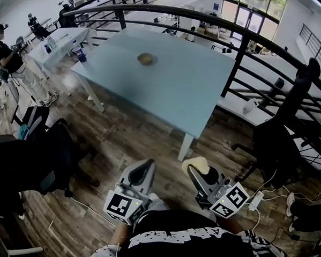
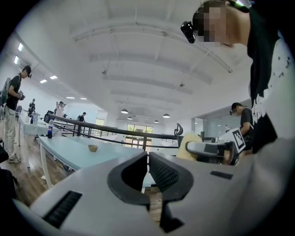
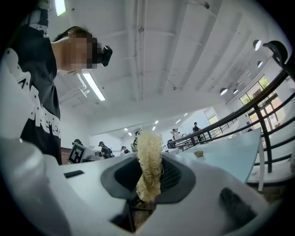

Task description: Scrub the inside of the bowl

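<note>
Grey left tool [image 1: 150, 164], right tool [image 1: 199, 175], marker cubes [image 1: 123, 204]; black white-lettered shirt [image 1: 171, 238].

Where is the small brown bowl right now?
Head view, upper centre: the small brown bowl sits on the pale blue table, in front of the black railing.

Light-blue desk [image 1: 191, 91] on white legs, standing on a wood-plank floor [image 1: 134, 137]. On it: one small brown bowl [image 1: 145, 59], upright, roughly 11 o'clock from the desk's centre and well apart from every edge. A second, paler desk [image 1: 59, 39] is at 10 o'clock beyond the first. A bottle [image 1: 80, 53] with a blue label stands where the two corners come close; can't tell which top it's on. On the floor: black chair [image 1: 277, 146] at 3 o'clock, white power strip [image 1: 255, 201] with cables at 4 o'clock.
</note>
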The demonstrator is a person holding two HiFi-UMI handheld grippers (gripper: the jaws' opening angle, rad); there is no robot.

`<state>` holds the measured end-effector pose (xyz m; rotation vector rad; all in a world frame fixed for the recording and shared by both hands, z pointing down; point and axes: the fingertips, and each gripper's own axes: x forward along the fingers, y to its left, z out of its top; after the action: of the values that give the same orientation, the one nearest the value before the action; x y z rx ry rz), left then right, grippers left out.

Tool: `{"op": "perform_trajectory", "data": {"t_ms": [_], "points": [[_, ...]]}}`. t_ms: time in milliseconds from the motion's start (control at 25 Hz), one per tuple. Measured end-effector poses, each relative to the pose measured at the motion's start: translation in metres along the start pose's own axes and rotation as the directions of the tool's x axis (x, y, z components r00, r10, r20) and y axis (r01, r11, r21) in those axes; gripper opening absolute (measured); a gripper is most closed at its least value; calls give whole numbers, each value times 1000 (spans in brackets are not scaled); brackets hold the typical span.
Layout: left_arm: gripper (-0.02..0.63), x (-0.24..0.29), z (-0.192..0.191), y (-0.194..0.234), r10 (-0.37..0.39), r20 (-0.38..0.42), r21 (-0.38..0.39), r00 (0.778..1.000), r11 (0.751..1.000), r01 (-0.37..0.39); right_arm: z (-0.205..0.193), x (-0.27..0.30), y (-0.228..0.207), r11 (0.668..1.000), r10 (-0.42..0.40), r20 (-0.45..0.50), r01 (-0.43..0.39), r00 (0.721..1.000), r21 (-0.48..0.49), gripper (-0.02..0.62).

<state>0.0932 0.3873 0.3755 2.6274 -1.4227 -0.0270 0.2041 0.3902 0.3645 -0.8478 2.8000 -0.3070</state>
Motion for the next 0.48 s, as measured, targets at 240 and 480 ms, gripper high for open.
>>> {"op": "perform_trajectory", "data": {"t_ms": [240, 480], "points": [[18, -6, 12, 54, 11, -4, 17, 1000, 1000, -11, -6, 56, 1, 1000, -1, -6, 1, 1000, -6, 71], [18, -18, 11, 105, 18, -19, 1, 1000, 1000, -18, -16, 103, 1, 1000, -13, -13, 13, 1000, -7, 71]]}}
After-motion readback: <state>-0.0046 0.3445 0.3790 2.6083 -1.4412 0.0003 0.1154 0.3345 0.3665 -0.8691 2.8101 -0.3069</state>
